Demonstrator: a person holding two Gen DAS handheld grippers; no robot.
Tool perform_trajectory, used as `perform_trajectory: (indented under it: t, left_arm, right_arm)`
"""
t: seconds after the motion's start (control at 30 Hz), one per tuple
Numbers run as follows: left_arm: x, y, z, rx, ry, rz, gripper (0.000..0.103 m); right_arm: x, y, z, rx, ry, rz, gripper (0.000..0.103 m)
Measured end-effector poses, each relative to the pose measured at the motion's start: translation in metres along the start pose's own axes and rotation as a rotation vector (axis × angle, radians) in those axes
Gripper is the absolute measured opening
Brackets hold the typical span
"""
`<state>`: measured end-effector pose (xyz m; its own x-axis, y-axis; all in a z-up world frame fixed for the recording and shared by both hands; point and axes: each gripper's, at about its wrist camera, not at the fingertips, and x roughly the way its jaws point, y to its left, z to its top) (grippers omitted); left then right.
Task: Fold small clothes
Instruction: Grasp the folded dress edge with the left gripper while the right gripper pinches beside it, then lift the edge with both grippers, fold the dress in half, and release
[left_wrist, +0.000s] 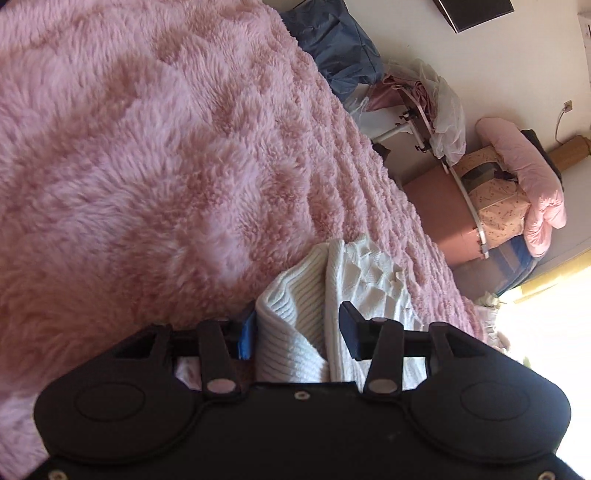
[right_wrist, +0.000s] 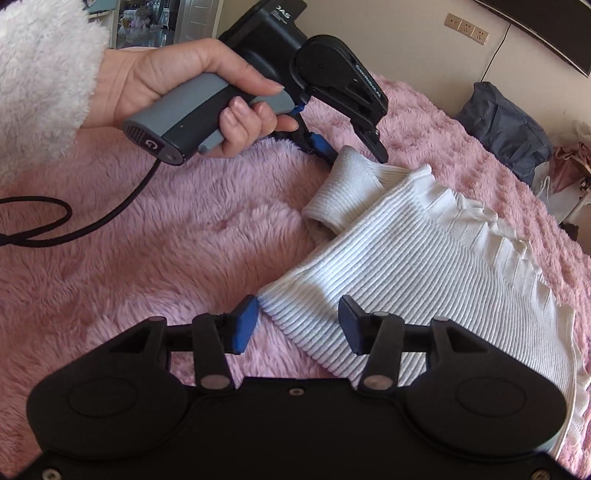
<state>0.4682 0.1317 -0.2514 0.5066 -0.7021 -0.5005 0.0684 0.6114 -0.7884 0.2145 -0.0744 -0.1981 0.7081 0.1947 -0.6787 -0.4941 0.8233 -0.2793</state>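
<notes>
A small white ribbed knit garment (right_wrist: 417, 258) with a frilled hem lies on the fluffy pink blanket (right_wrist: 177, 240). In the left wrist view the garment (left_wrist: 295, 325) sits bunched between the fingers of my left gripper (left_wrist: 299, 328), which stand apart around its cuff. The right wrist view shows that left gripper (right_wrist: 354, 155) held in a hand, its tips at either side of the folded sleeve cuff (right_wrist: 340, 192). My right gripper (right_wrist: 299, 321) is open, its fingers astride the garment's lower corner.
The pink blanket (left_wrist: 147, 166) covers the bed. A dark blue bag (right_wrist: 509, 125) lies at the bed's far edge. Beside the bed stand a rack with clothes (left_wrist: 424, 110) and piled pink bedding (left_wrist: 524, 184). A black cable (right_wrist: 74, 225) trails over the blanket.
</notes>
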Motion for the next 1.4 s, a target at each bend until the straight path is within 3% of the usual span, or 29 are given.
perform_trajectory:
  t: [0.3, 0.37, 0.47, 0.57, 0.67, 0.87, 1.2, 1.4]
  left_arm:
    - [0.038, -0.010, 0.015, 0.034, 0.073, -0.032, 0.046]
    - [0.044, -0.012, 0.017, 0.045, 0.087, -0.031, 0.043]
    - [0.049, -0.018, 0.017, 0.068, 0.092, -0.037, 0.042]
    - [0.056, -0.021, 0.018, 0.061, 0.111, -0.031, 0.040]
    - [0.064, -0.029, 0.020, 0.066, 0.119, -0.013, 0.009]
    - [0.067, -0.044, 0.021, 0.074, 0.114, -0.010, 0.007]
    - [0.069, -0.109, 0.028, 0.124, 0.127, -0.015, 0.007]
    - [0.087, -0.156, 0.023, 0.116, 0.133, -0.077, 0.005]
  right_arm:
    - [0.004, 0.016, 0.004, -0.085, -0.017, -0.064, 0.049]
    - [0.006, 0.016, 0.003, -0.079, 0.003, -0.037, 0.034]
    - [0.007, 0.019, 0.001, -0.073, 0.000, -0.051, 0.024]
    - [0.006, 0.022, 0.002, -0.090, -0.002, -0.086, 0.027]
    - [0.008, 0.027, 0.000, -0.119, 0.008, -0.103, 0.030]
    - [0.000, 0.008, 0.004, 0.018, -0.004, -0.050, 0.017]
    - [-0.047, -0.022, 0.003, 0.178, -0.098, -0.045, 0.014]
    - [-0.085, -0.059, -0.010, 0.338, -0.165, -0.083, 0.013]
